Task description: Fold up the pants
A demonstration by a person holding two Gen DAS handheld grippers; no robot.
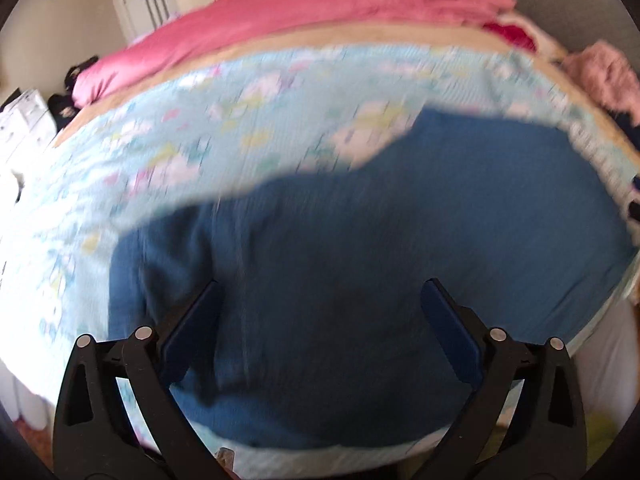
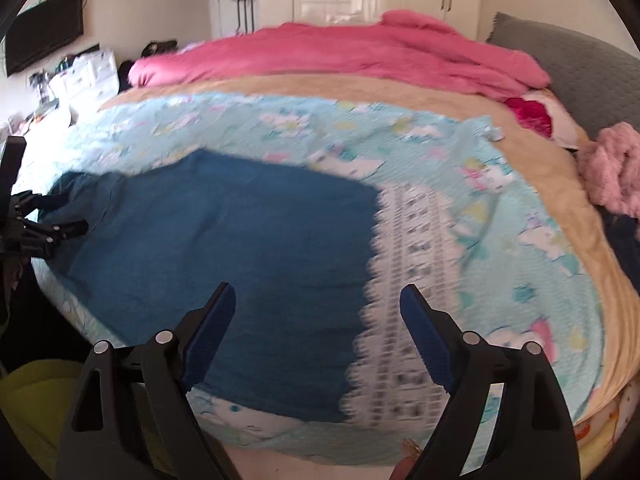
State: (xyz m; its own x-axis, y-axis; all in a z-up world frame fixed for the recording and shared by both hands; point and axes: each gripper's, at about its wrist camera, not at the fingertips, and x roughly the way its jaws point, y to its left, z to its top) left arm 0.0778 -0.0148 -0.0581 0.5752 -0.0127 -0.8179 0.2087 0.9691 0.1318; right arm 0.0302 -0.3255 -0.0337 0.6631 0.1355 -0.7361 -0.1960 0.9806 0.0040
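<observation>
The blue pants [image 1: 360,240] lie spread flat on the light blue patterned bedspread [image 1: 180,120]. In the right wrist view the pants [image 2: 224,240] end at a white lace hem [image 2: 412,280]. My left gripper [image 1: 322,286] is open and empty, hovering over the pants near their crumpled left end. My right gripper [image 2: 316,292] is open and empty above the pants by the lace hem. The left gripper also shows in the right wrist view at the far left edge [image 2: 48,232], over the pants' other end.
A pink duvet [image 2: 360,52] lies bunched along the bed's far side. A grey headboard [image 2: 560,64] stands at the right. A fluffy pink item [image 2: 616,168] lies at the right edge. White drawers [image 2: 88,76] and a wall television [image 2: 44,36] stand to the left.
</observation>
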